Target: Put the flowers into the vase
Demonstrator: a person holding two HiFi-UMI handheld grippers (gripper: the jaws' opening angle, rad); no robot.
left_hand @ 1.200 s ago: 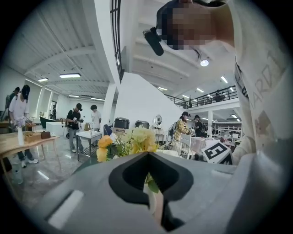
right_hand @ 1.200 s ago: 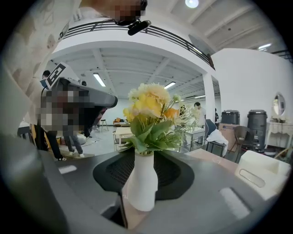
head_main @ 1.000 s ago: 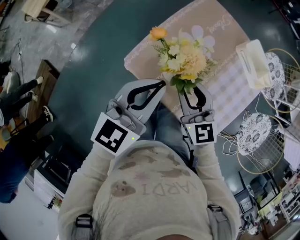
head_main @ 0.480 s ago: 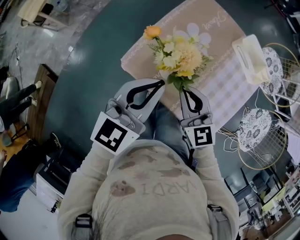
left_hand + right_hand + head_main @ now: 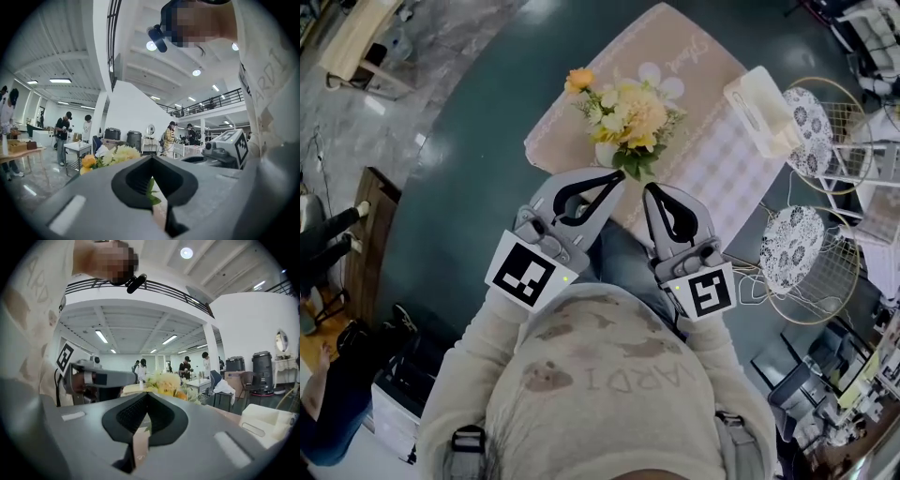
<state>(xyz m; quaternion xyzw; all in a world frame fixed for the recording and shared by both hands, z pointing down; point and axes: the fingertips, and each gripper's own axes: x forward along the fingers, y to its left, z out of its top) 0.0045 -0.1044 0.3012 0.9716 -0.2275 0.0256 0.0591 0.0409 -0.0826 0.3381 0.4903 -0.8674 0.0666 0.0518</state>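
Note:
A bouquet of yellow, cream and orange flowers [image 5: 623, 112] stands in a small white vase [image 5: 606, 154] on a beige mat [image 5: 694, 75]. Just below it, my left gripper [image 5: 617, 174] and right gripper [image 5: 648, 187] point at the vase side by side. Both are shut with nothing in them, a little short of the leaves. In the left gripper view the flowers [image 5: 108, 156] show past the closed tips of the left gripper [image 5: 151, 157]. They also rise beyond the right gripper [image 5: 147, 393] as flowers [image 5: 167, 382] in the right gripper view.
The mat lies on a dark teal round table [image 5: 478, 169]. A white box [image 5: 759, 98] sits at the mat's right edge. Wire chairs with patterned cushions [image 5: 794, 260] stand to the right. People stand in the hall's background [image 5: 63, 132].
My right gripper has drawn back from the base of the bouquet, which stays upright in the vase. The head view has shifted, so the flowers sit further left.

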